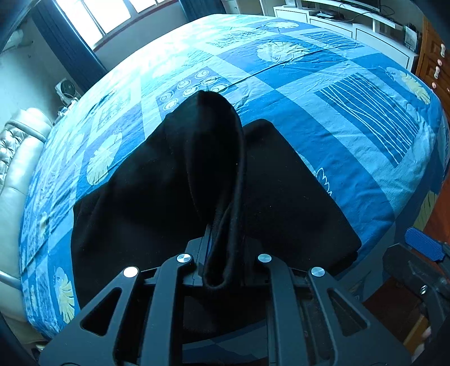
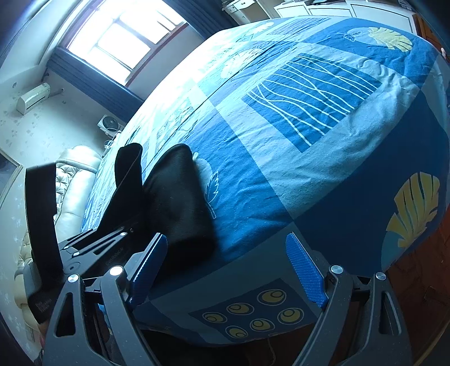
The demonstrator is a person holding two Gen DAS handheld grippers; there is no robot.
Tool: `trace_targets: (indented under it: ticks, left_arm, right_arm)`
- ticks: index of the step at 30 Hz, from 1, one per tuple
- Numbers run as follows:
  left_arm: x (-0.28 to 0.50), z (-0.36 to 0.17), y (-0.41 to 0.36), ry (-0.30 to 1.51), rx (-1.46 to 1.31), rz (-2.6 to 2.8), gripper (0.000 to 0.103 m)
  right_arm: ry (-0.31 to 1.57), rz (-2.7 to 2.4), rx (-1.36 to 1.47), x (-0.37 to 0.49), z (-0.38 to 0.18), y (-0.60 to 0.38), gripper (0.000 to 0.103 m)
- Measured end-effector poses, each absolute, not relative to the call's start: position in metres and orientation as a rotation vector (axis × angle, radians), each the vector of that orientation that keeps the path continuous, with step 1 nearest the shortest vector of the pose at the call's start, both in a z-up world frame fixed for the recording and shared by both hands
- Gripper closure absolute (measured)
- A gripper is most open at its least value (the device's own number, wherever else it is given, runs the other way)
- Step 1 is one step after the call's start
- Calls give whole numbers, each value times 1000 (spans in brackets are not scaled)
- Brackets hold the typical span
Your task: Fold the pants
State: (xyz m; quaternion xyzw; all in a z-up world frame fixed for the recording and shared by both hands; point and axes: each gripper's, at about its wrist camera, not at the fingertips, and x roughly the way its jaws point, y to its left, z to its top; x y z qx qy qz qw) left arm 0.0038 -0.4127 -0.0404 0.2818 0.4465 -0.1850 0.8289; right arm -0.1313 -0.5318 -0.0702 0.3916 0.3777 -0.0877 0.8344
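Observation:
Black pants [image 1: 281, 197] lie on the blue patterned bedspread [image 1: 337, 118] near the bed's near edge. My left gripper [image 1: 222, 253] is shut on a hemmed edge of the pants and lifts a fold of the cloth up off the bed. In the right wrist view the pants [image 2: 180, 197] show at the left, with the left gripper [image 2: 92, 247] beside them. My right gripper [image 2: 227, 270] is open and empty, hovering over the bed's near edge to the right of the pants. Its blue pad [image 1: 424, 247] shows at the right in the left wrist view.
A padded cream headboard [image 1: 19, 157] runs along the bed's left side. A window [image 2: 121, 36] and a small fan [image 2: 109, 124] are beyond the bed. White cabinets [image 1: 351, 25] stand at the far end. Wooden floor [image 2: 422, 281] lies at the right.

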Motion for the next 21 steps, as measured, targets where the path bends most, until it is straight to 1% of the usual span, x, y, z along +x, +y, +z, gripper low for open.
trace_targets:
  ticks: [2, 3, 5, 7, 8, 9, 12, 15, 18, 21]
  left_arm:
    - [1, -41, -414, 933, 610, -393, 87]
    - [-1, -40, -416, 920, 616, -399, 84]
    - [-7, -38, -419, 888, 625, -412, 72]
    - [-14, -35, -423, 855, 633, -426, 40]
    - [-18, -34, -425, 840, 632, -433, 36]
    - [-22, -33, -427, 829, 630, -445, 34]
    - [-31, -27, -426, 833, 612, -483, 32]
    - [-32, -7, -406, 859, 496, -522, 31]
    - [-29, 18, -367, 839, 345, -541, 18]
    - [-20, 35, -320, 808, 239, -509, 13]
  right_arm:
    - [799, -192, 834, -133, -70, -534, 18]
    - [797, -196, 837, -135, -70, -535, 18]
    - [792, -204, 845, -137, -69, -538, 18]
    - [791, -209, 851, -140, -68, -541, 18]
    - [788, -215, 854, -142, -67, -542, 18]
    - [783, -222, 856, -143, -66, -544, 18]
    - [767, -235, 865, -149, -61, -549, 18]
    - [744, -222, 879, -153, -55, -553, 18]
    - [717, -184, 891, -154, -47, -553, 18]
    - [685, -102, 913, -148, -38, -548, 18]
